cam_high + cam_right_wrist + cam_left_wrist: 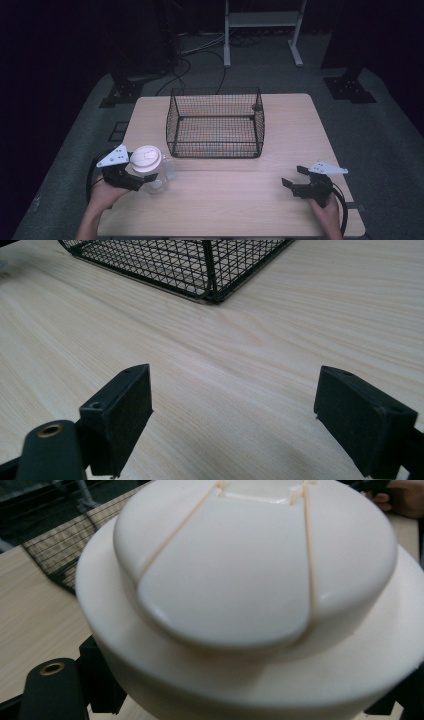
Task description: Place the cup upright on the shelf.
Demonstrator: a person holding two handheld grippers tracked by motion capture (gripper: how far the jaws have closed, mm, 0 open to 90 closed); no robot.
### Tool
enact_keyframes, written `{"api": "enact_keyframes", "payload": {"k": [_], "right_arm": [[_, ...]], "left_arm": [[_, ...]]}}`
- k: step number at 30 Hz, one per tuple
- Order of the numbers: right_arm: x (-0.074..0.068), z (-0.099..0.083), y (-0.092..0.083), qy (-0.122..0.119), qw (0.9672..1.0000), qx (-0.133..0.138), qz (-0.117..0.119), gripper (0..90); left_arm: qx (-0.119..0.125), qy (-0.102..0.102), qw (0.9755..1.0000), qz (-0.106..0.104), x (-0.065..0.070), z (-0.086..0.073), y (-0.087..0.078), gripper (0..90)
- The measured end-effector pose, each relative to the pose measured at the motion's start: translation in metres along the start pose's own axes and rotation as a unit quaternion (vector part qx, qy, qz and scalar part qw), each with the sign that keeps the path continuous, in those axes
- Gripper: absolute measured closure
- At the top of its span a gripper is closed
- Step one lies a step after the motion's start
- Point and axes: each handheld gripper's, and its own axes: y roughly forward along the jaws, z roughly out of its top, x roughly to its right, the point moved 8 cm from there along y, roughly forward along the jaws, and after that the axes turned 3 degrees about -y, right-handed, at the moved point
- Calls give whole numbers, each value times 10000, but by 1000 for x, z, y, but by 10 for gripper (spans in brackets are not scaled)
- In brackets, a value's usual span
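A clear plastic jar (161, 181) with a wide white lid (145, 158) sits at the table's front left. My left gripper (146, 176) is shut on it just under the lid. In the left gripper view the lid (250, 580) looms very close, and a black finger (100, 680) presses in below its rim. My right gripper (295, 178) rests low over the front right of the table, open, with nothing between its pads (125, 415). A black wire basket (215, 148) stands empty at the middle of the table.
The light wooden table (235, 200) has bare room between the two grippers. The basket's near corner (210, 270) lies ahead of the right gripper. The basket's mesh (60, 545) shows beyond the lid. A white frame (260, 20) stands on the floor behind the table.
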Motion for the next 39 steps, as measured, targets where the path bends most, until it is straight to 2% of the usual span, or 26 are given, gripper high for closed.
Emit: {"api": "enact_keyframes", "payload": {"k": [3,4,9,14,15,16,17,18,21,23,24,28,29,31,37,39], "right_arm": [[0,0,0,-4,10000,-7,7,146],[0,0,0,-4,10000,-7,7,146],[-1,0,0,-17,10000,-9,17,146],[-1,0,0,-29,10000,-10,13,146],[-1,0,0,-29,10000,-11,13,146],[-1,0,0,-29,10000,-11,13,146],[-1,0,0,-25,10000,-9,15,146],[-1,0,0,-25,10000,-9,15,146],[-1,0,0,-27,10000,-7,16,146],[-1,0,0,-24,10000,-3,18,146],[-1,0,0,-24,10000,-3,18,146],[0,0,0,-45,10000,16,13,146],[-1,0,0,-29,10000,5,16,146],[-1,0,0,-32,10000,3,14,146],[0,0,0,-31,10000,11,19,146],[0,0,0,-30,10000,11,22,146]], "left_arm": [[-1,167,9998,-94,9,10,7,153],[-1,167,9998,-94,9,10,7,153],[53,334,9989,-310,24,29,19,153],[105,463,9975,-524,35,52,31,153],[146,511,9967,-606,38,64,37,153],[146,511,9967,-606,38,64,37,153],[185,537,9961,-679,39,74,42,153],[185,537,9961,-679,39,74,42,153],[225,540,9956,-732,37,89,49,153],[268,543,9951,-777,33,106,55,153],[268,543,9951,-777,33,106,55,153],[289,537,9949,-809,28,127,62,153],[302,556,9946,-818,25,137,65,153],[309,555,9946,-827,24,142,67,153],[158,648,9950,-739,14,170,77,153],[146,650,9951,-727,13,174,78,153]]}}
